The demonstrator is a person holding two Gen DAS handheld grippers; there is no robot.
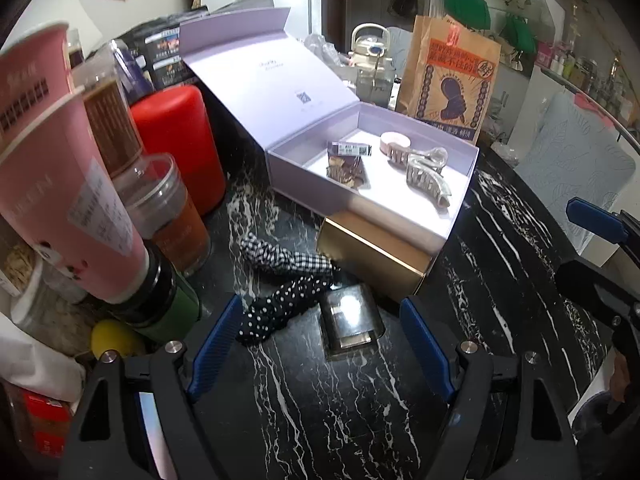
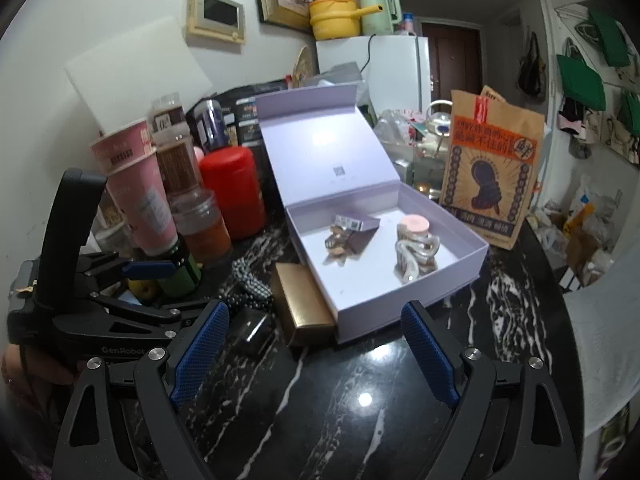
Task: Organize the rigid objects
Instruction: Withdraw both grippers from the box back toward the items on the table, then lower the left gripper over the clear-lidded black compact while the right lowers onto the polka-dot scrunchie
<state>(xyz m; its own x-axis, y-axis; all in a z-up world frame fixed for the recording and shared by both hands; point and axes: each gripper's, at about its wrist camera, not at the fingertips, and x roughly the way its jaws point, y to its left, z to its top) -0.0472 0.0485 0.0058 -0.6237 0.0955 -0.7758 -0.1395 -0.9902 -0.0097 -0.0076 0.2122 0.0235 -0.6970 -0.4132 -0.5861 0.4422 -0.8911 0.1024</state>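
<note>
Box: the pale purple box (image 1: 360,208) sits on the black marble surface (image 1: 500,248) with its lid (image 1: 264,80) standing open at the back.
Inside the box: a pink hair clip (image 1: 394,145), a clear one (image 1: 432,159) and a grey claw clip (image 1: 430,184) lie close together on the right side; a brown patterned clip on a card (image 1: 347,166) lies on the left side.
Gold box: a small gold box (image 1: 372,256) lies against the front wall of the purple box.
Dark case: a small shiny dark case (image 1: 350,322) lies flat on the surface, just in front of the gold box.
Cloth ties: a checked hair tie (image 1: 288,258) and a dotted one (image 1: 280,308) lie left of the dark case.
Left tool: the left tool (image 1: 322,344) has its blue fingers (image 1: 216,344) wide apart and holds nothing; the dark case shows between them.
Right tool: the right tool (image 2: 316,352) is also wide and holds nothing, over bare surface in front of the purple box.
Left side clutter: a red can (image 1: 176,144), pink cups (image 1: 52,152) and jars (image 1: 168,208) stand crowded together.
Behind the box: a brown paper bag (image 1: 448,80) stands upright.
</note>
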